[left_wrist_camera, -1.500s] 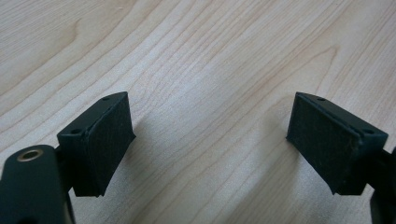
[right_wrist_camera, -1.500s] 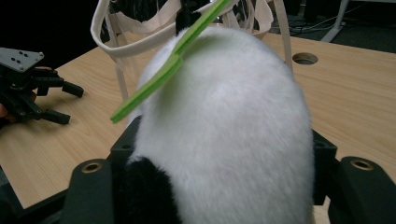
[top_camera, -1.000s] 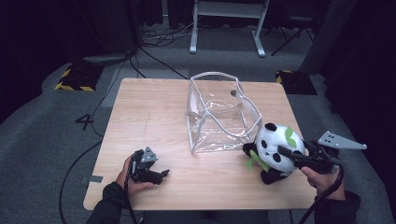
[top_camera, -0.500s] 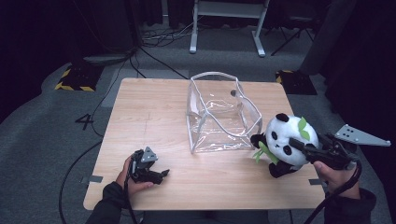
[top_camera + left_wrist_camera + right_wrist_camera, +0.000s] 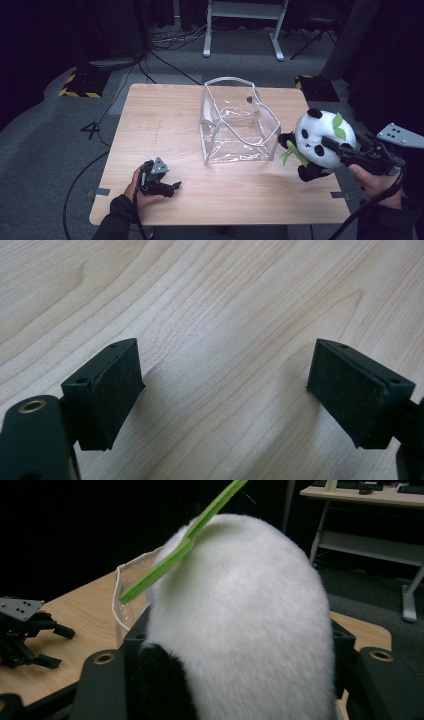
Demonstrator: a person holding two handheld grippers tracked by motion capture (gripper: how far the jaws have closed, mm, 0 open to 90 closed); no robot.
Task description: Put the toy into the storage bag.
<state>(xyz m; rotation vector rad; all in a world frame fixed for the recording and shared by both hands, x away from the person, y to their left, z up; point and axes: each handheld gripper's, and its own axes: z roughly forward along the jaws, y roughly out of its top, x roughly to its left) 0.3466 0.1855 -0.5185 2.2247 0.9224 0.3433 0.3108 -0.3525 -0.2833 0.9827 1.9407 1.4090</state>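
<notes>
Panda (image 5: 320, 142) up in the air at the table's (image 5: 165, 120) right edge in the high view, and your right gripper (image 5: 334, 146) is clamped on its head, just beside the clear bag (image 5: 235, 125) standing open mid-table. Your left gripper (image 5: 167, 187) rests on the wood near the front left corner, well apart from both. Left gripper view: pads (image 5: 117, 385) spread apart over bare woodgrain, gripping nothing. Right gripper view: white plush squeezed between your jaws, a green felt leaf (image 5: 185, 542) across its top, the bag's white-trimmed rim (image 5: 132, 565) just behind.
</notes>
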